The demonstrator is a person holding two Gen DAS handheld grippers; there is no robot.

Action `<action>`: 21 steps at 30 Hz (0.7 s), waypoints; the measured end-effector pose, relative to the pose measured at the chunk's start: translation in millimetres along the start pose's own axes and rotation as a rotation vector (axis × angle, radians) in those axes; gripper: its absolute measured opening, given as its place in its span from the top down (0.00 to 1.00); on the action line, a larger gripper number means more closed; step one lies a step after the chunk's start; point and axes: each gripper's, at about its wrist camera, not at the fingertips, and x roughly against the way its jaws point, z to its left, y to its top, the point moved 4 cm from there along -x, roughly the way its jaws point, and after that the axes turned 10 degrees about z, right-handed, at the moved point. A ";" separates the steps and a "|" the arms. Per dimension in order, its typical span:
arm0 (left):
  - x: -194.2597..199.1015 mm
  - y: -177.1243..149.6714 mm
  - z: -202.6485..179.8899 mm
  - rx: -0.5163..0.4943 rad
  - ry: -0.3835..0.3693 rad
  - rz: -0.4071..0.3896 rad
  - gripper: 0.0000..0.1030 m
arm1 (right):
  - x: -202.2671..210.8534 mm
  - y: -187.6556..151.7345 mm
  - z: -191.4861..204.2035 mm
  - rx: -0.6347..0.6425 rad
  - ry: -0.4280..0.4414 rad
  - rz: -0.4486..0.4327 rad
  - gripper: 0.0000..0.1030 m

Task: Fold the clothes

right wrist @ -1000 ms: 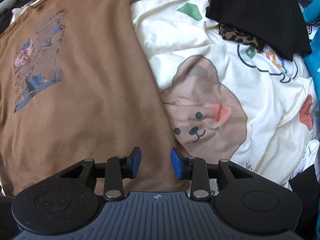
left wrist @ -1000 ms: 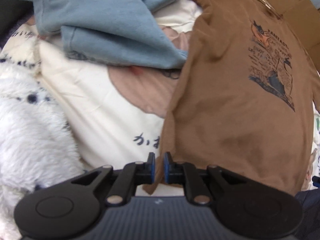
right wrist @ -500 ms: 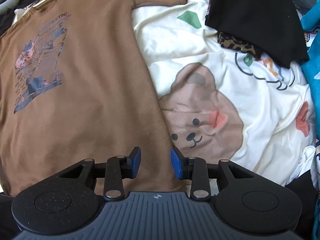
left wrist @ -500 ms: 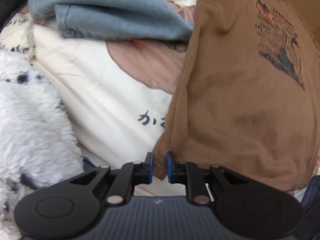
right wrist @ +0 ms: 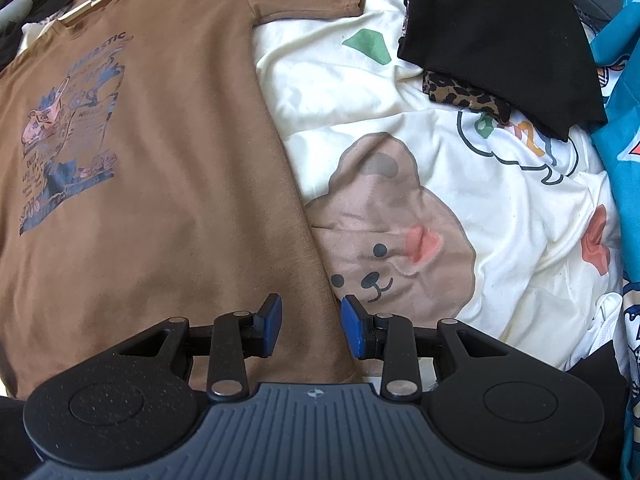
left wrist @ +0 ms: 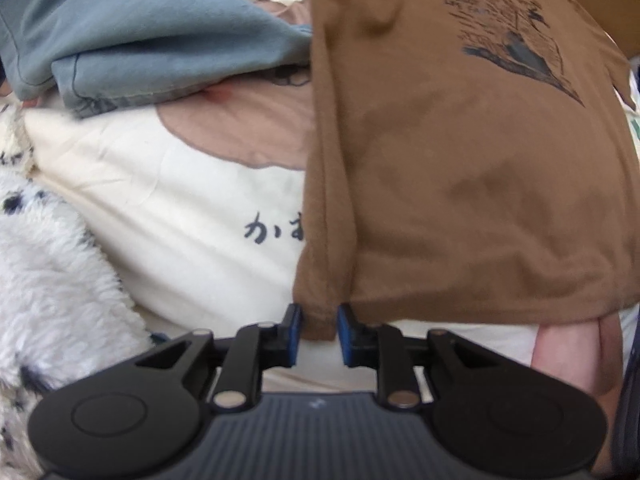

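brown graphic t-shirt flat on cream bear-print bedding, left gripper jaws just been opening, shirt's hem corner between them, right gripper jaws apart over opposite hem corner, blue garment beside shirt

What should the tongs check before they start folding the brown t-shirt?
1. Brown cotton t-shirt lies flat, print up: ok.
2. Left tongs around the bottom corner: ok, jaws just opening, pads not pressing.
3. Right tongs over the other bottom corner: ok, open.
4. Light blue garment clear of the shirt: not ok, it touches the side edge.
5. Black garment clear: ok.
6. Far sleeve flat: cannot tell.
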 end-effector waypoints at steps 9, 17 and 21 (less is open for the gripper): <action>-4.1 -12.6 -1.6 -0.021 0.013 -0.055 0.79 | -3.1 0.1 2.4 -0.031 0.009 -0.015 0.61; 3.8 -14.9 3.4 0.002 -0.004 -0.056 0.90 | -1.3 2.9 2.9 -0.053 0.017 -0.024 0.61; 24.6 -19.8 11.2 0.072 -0.037 -0.068 0.91 | 9.6 11.1 3.4 -0.051 0.031 -0.042 0.61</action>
